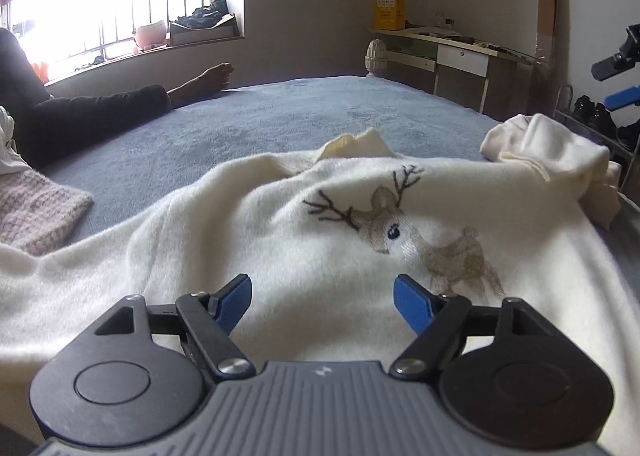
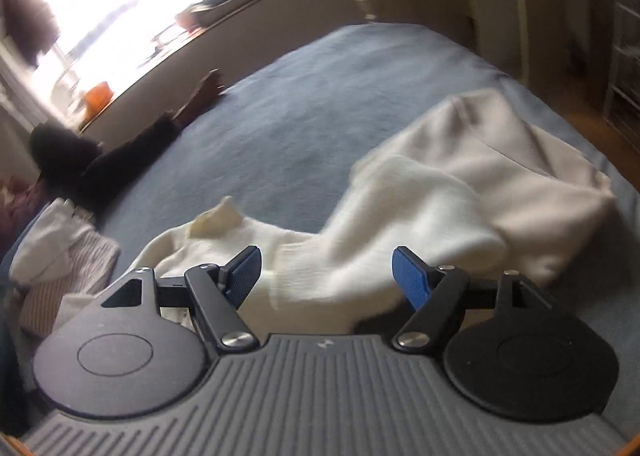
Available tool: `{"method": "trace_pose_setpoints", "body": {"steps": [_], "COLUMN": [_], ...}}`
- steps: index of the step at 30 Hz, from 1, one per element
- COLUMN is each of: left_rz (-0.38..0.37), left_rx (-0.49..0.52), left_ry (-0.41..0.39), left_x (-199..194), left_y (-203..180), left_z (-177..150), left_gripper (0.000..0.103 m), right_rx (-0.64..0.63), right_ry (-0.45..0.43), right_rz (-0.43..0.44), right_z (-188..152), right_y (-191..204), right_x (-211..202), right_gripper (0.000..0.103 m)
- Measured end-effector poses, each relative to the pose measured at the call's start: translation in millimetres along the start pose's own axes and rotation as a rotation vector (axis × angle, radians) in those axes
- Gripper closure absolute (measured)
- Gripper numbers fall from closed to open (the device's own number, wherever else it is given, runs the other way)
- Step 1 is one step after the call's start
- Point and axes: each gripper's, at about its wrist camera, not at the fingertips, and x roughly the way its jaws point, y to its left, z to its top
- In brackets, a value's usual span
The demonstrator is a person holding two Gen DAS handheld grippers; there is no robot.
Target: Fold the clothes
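I am holding my left gripper (image 1: pixel 322 298) wide open and empty, just above the cream sweater (image 1: pixel 280 240) that is lying spread on the blue bed (image 1: pixel 256 116), its deer picture (image 1: pixel 396 232) at one o'clock. My right gripper (image 2: pixel 326 276) is also standing wide open, gripping nothing, over the sweater's bunched sleeve (image 2: pixel 460 192) toward two o'clock.
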Motion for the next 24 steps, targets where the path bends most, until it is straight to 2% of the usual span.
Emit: {"method": "trace_pose_setpoints", "body": {"steps": [2,4,7,11,15,16,17,18,19,20,22,24], "left_rz": [0.012,0.025,0.042,0.043,0.033,0.037,0.043,0.048,0.053,0.057,0.063,0.063], "left_rx": [-0.016,-0.032,-0.056,-0.093,-0.063,-0.052,-0.045,-0.038,-0.031,-0.025,-0.015,-0.012], "left_ry": [0.001,0.001,0.004,0.030,0.035,0.027,0.021,0.015,0.009,0.003,-0.009,-0.024], "left_x": [9.2,18.4,31.7,43.2,53.3,53.7,54.7,55.5,55.6,55.7,55.5,54.8], "left_y": [2.2,4.4,8.5,24.8,32.6,32.4,31.7,30.8,29.4,28.0,26.6,26.8], "left_z": [8.1,16.2,26.6,15.5,4.9,4.1,3.3,2.6,2.6,2.7,3.4,4.8], "left_gripper": [0.024,0.025,0.025,0.025,0.024,0.024,0.024,0.024,0.024,0.024,0.025,0.025], "right_rx": [-0.114,-0.173,-0.259,-0.379,-0.431,-0.451,-0.482,-0.517,-0.557,-0.595,-0.683,-0.789], "right_ry": [0.035,0.099,0.203,0.300,0.416,0.429,0.423,0.413,0.400,0.385,0.319,0.203], "right_rz": [0.036,0.056,0.002,-0.070,-0.063,-0.064,-0.070,-0.084,-0.111,-0.136,-0.188,-0.268], "right_z": [8.8,17.3,25.0,22.9,10.8,6.9,3.2,-0.2,-2.9,-4.5,-4.5,-1.6], "right_y": [36.4,61.9,90.5,98.6,92.9,93.7,96.9,101.7,108.3,115.2,130.6,142.4], "right_x": [39.8,89.6,159.3,223.6,253.6,255.7,254.1,251.6,247.9,243.1,229.8,217.3], "right_gripper": [0.031,0.031,0.032,0.032,0.034,0.041,0.054,0.063,0.082,0.093,0.099,0.099]}}
